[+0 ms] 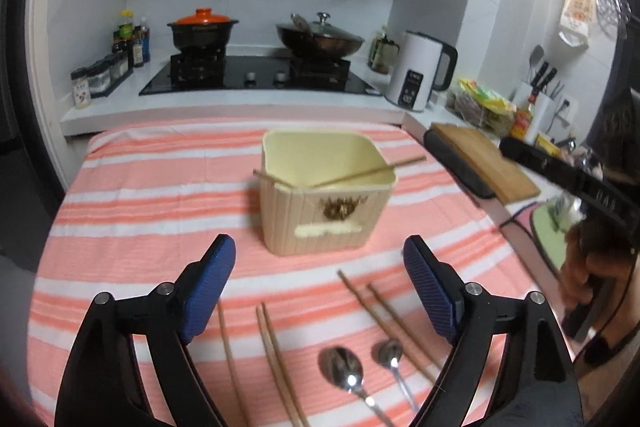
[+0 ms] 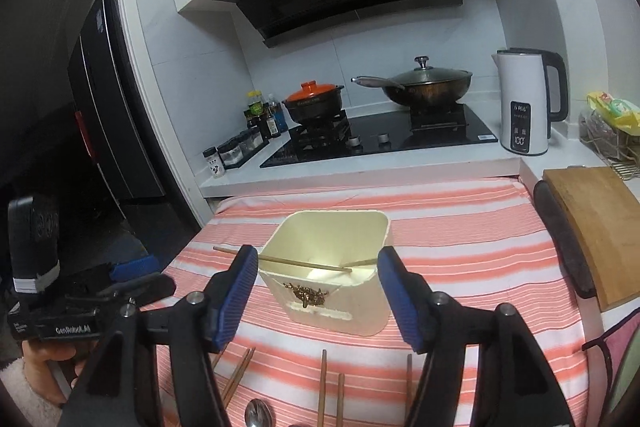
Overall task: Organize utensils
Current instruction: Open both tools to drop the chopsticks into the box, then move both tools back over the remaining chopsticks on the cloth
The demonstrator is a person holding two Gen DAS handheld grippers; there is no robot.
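Observation:
A cream utensil holder (image 1: 326, 193) (image 2: 332, 271) stands mid-table on the pink striped cloth, with one chopstick (image 1: 348, 178) (image 2: 284, 259) lying across its rim. Several wooden chopsticks (image 1: 276, 355) (image 2: 322, 391) and two metal spoons (image 1: 342, 367) lie on the cloth in front of it; one spoon (image 2: 258, 415) shows in the right wrist view. My left gripper (image 1: 320, 259) is open and empty, above the loose utensils. My right gripper (image 2: 318, 267) is open and empty, just before the holder. The left gripper's body (image 2: 60, 311) shows at left in the right wrist view.
A wooden cutting board (image 1: 486, 159) (image 2: 600, 227) lies on the counter at the right. Behind the table are the stove (image 1: 256, 75) with a pot and a wok, a white kettle (image 1: 420, 71) (image 2: 528, 99), and spice jars (image 1: 100, 79).

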